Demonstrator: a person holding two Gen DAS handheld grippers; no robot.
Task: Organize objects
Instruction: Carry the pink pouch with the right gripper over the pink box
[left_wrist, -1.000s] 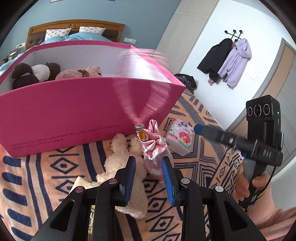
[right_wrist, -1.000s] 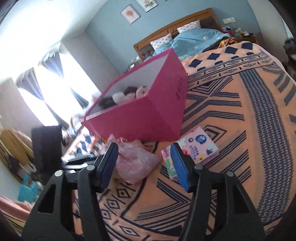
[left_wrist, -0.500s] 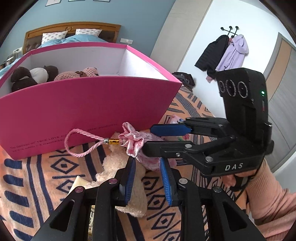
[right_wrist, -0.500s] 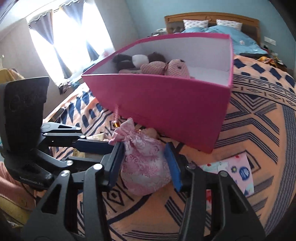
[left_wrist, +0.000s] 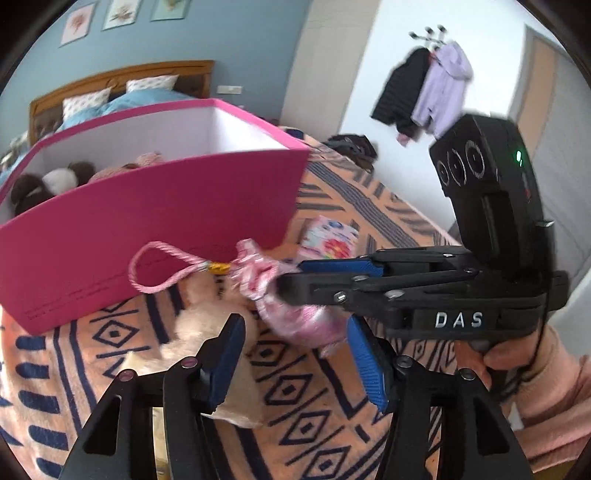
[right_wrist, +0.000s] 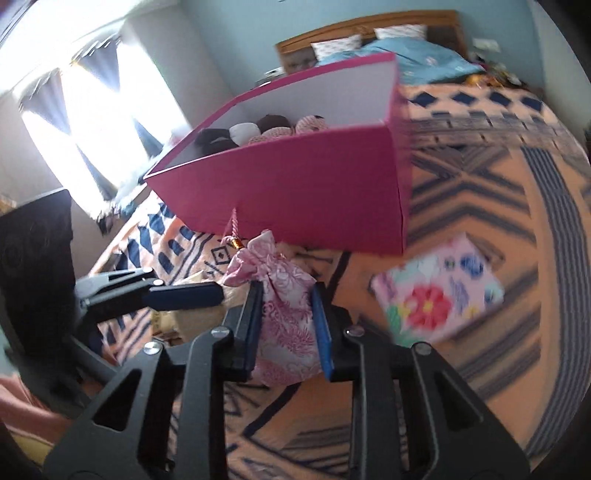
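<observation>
Right gripper (right_wrist: 286, 314): we have its jaws just closed, both blue pads pressing the sides of the pink pouch (right_wrist: 286, 295).
Left gripper (left_wrist: 295, 362): our jaws have just been opening and stand apart, pads clear of the pouch, which sits ahead between them.
Right hand (left_wrist: 495, 354): we grip the handle below the pouch's right side, pink sleeve showing.

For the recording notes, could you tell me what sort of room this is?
A bedroom, most likely: a bed with a wooden headboard and pillows, coats on a wall rack, and a curtained window.
</observation>
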